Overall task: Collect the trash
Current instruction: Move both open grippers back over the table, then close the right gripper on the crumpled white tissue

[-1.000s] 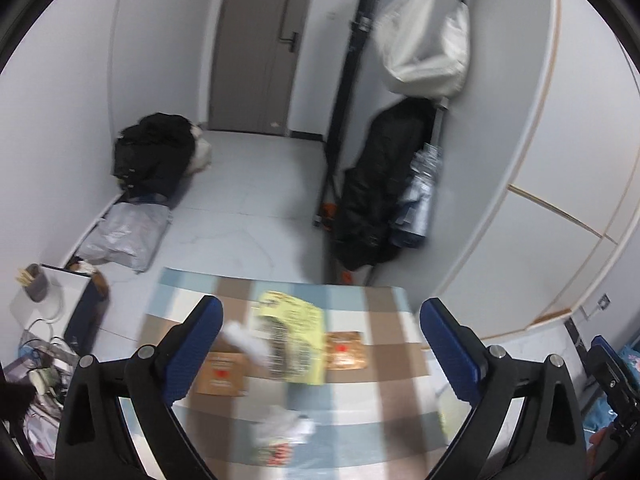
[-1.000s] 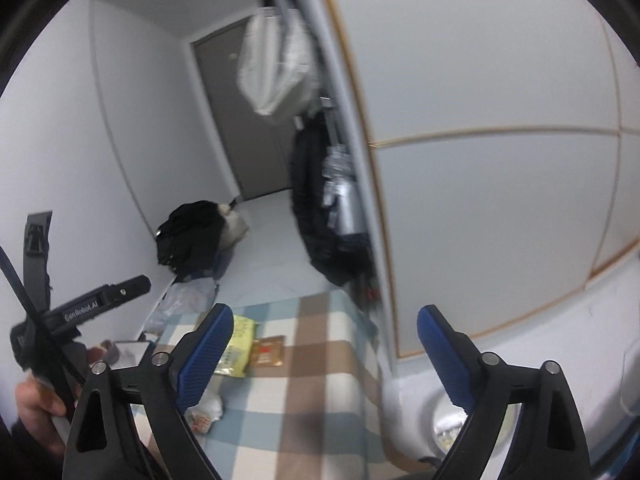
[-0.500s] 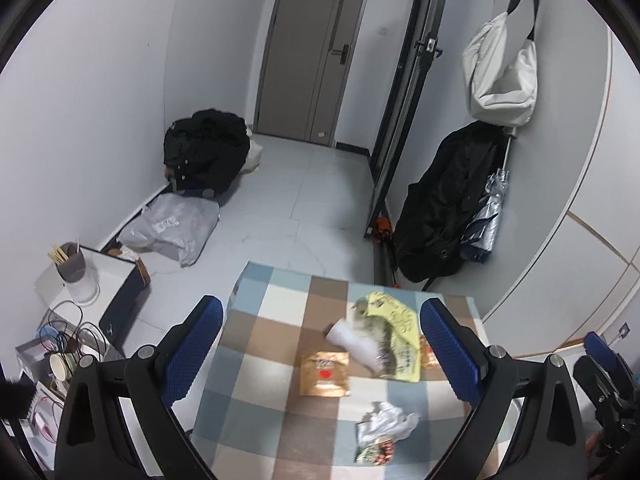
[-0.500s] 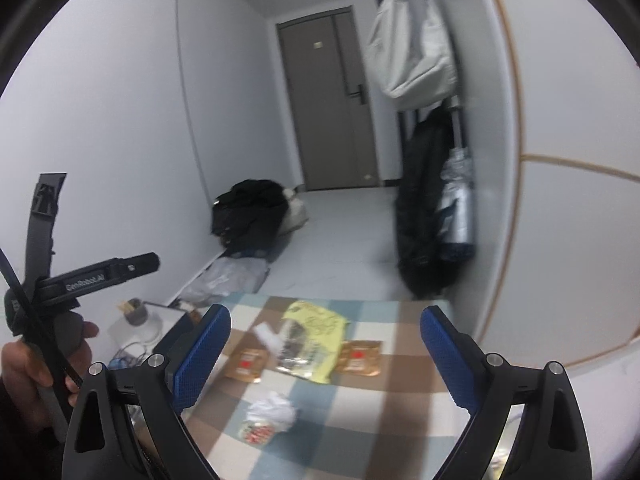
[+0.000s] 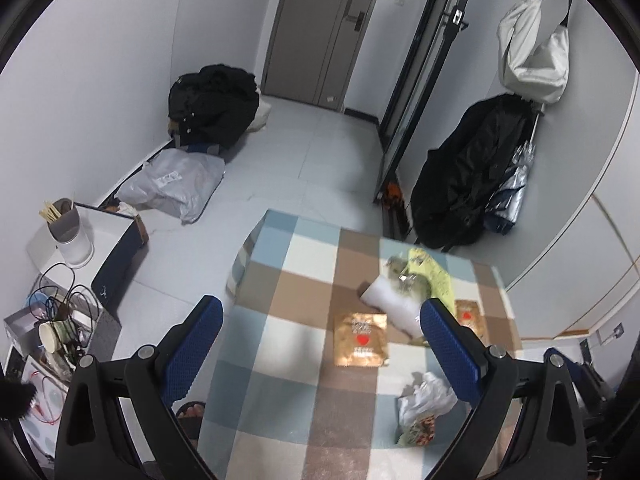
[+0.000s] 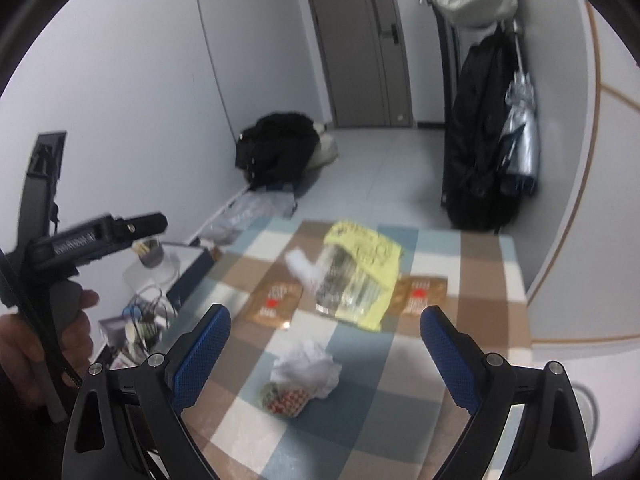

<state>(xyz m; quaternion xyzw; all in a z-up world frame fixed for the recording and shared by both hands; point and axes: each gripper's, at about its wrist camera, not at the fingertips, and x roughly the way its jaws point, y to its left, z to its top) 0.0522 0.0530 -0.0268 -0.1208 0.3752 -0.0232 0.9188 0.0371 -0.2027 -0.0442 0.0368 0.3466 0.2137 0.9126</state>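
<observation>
Trash lies on a checked tablecloth [image 6: 472,280]: a crumpled white tissue on a red patterned wrapper [image 6: 306,374], two gold packets with a red heart [image 6: 274,300] [image 6: 420,290], and a yellow and clear plastic bag [image 6: 360,272]. The left wrist view shows the same tissue [image 5: 426,400], one gold packet [image 5: 362,338] and the bag [image 5: 416,280]. My right gripper [image 6: 324,354] is open above the tissue. My left gripper [image 5: 320,350] is open above the table's left part, and its body [image 6: 92,236] shows at the left of the right wrist view.
Left of the table are a white box with a cup of sticks [image 5: 66,226] and cables. A black coat [image 5: 214,106] and a grey bag [image 5: 174,184] lie on the floor. A black jacket [image 5: 468,172] hangs by the right wall. A door [image 5: 324,28] is at the back.
Both views have swung and tilted down, from walls and floor to the table. The trash now sits lower and larger in both views. Both grippers stay open.
</observation>
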